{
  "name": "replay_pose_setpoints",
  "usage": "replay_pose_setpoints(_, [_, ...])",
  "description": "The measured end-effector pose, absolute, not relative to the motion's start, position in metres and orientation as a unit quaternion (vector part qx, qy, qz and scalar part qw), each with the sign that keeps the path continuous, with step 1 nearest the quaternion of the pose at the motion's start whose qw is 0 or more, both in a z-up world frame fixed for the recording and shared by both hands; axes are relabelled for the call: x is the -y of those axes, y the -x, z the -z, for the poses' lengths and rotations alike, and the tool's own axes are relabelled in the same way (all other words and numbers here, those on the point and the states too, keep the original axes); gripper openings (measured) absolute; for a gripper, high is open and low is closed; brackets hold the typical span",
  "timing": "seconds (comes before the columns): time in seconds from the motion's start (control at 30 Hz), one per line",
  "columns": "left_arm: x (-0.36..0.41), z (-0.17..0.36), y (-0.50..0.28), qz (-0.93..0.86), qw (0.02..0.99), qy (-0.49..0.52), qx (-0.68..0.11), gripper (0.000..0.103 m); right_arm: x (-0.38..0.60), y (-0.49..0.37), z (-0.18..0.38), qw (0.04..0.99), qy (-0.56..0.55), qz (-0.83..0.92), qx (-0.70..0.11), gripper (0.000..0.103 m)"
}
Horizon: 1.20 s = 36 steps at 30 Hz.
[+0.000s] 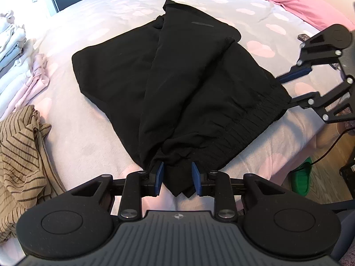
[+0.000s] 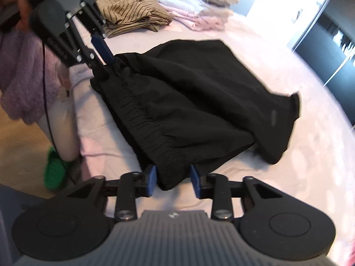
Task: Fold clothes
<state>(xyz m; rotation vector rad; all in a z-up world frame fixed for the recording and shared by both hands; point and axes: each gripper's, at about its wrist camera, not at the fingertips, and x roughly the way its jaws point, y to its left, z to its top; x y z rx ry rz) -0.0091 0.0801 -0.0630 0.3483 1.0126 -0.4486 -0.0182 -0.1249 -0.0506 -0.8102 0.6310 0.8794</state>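
Black shorts (image 1: 177, 84) lie on the bed with the elastic waistband toward me, legs pointing away. My left gripper (image 1: 178, 178) is shut on one corner of the waistband, which bunches between its blue pads. My right gripper (image 2: 172, 180) is shut on the other waistband corner of the shorts (image 2: 188, 102). Each gripper shows in the other's view: the right one (image 1: 288, 88) at the shorts' right edge, the left one (image 2: 104, 62) at the upper left.
A striped tan garment (image 1: 20, 150) lies crumpled at the left, also in the right wrist view (image 2: 131, 15). A stack of folded pale clothes (image 1: 15, 62) sits beyond it. A pink pillow (image 1: 299, 2) lies far right. The bed edge (image 1: 288, 155) drops to the floor, where a green shoe (image 1: 301, 177) lies.
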Motion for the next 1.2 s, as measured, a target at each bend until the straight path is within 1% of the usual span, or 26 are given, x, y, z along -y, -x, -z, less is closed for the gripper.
replay_pose_setpoints(0.03, [-0.081, 0.063, 0.009, 0.211, 0.837, -0.163, -0.479, 0.026, 0.125, 0.025, 0.050, 0.778, 0.390, -0.408, -0.276, 0.044])
replay_pose_setpoints(0.1, [-0.083, 0.064, 0.010, 0.209, 0.837, -0.159, -0.479, 0.027, 0.127, 0.039, 0.048, 0.772, 0.416, -0.417, -0.240, 0.044])
replay_pose_setpoints(0.23, [-0.084, 0.065, 0.008, 0.206, 0.837, -0.159, -0.481, 0.030, 0.123, 0.066, 0.055, 0.744, 0.479, -0.431, -0.174, 0.048])
replay_pose_setpoints(0.3, [-0.083, 0.065, 0.009, 0.205, 0.836, -0.162, -0.482, 0.030, 0.117, 0.072, 0.065, 0.725, 0.510, -0.435, -0.158, 0.048])
replay_pose_setpoints(0.4, [-0.084, 0.065, 0.008, 0.204, 0.836, -0.161, -0.483, 0.032, 0.108, 0.078, 0.086, 0.693, 0.572, -0.422, -0.124, 0.054])
replay_pose_setpoints(0.47, [-0.085, 0.066, 0.007, 0.203, 0.836, -0.159, -0.484, 0.034, 0.103, 0.080, 0.100, 0.670, 0.615, -0.403, -0.097, 0.054])
replay_pose_setpoints(0.5, [-0.085, 0.067, 0.006, 0.202, 0.836, -0.157, -0.485, 0.034, 0.101, 0.080, 0.107, 0.660, 0.632, -0.395, -0.087, 0.052])
replay_pose_setpoints(0.7, [-0.088, 0.069, 0.007, 0.206, 0.837, -0.151, -0.485, 0.034, 0.098, 0.078, 0.138, 0.611, 0.707, -0.355, -0.019, 0.051])
replay_pose_setpoints(0.77, [-0.088, 0.069, 0.008, 0.207, 0.837, -0.151, -0.484, 0.034, 0.099, 0.079, 0.145, 0.597, 0.724, -0.346, -0.001, 0.047])
replay_pose_setpoints(0.83, [-0.088, 0.068, 0.009, 0.207, 0.837, -0.152, -0.484, 0.034, 0.101, 0.079, 0.148, 0.589, 0.733, -0.339, 0.004, 0.040])
replay_pose_setpoints(0.87, [-0.088, 0.068, 0.009, 0.207, 0.837, -0.153, -0.483, 0.034, 0.100, 0.078, 0.148, 0.588, 0.735, -0.337, 0.002, 0.038])
replay_pose_setpoints(0.93, [-0.086, 0.066, 0.012, 0.209, 0.839, -0.162, -0.475, 0.034, 0.099, 0.076, 0.146, 0.590, 0.733, -0.340, -0.005, 0.029])
replay_pose_setpoints(1.03, [-0.082, 0.061, 0.019, 0.211, 0.844, -0.180, -0.460, 0.035, 0.095, 0.071, 0.136, 0.610, 0.710, -0.349, -0.035, 0.026])
replay_pose_setpoints(1.13, [-0.075, 0.055, 0.031, 0.215, 0.849, -0.215, -0.432, 0.045, 0.091, 0.066, 0.126, 0.627, 0.691, -0.355, -0.055, 0.024])
replay_pose_setpoints(1.2, [-0.069, 0.050, 0.041, 0.219, 0.853, -0.244, -0.407, 0.048, 0.091, 0.065, 0.121, 0.632, 0.686, -0.356, -0.058, 0.022])
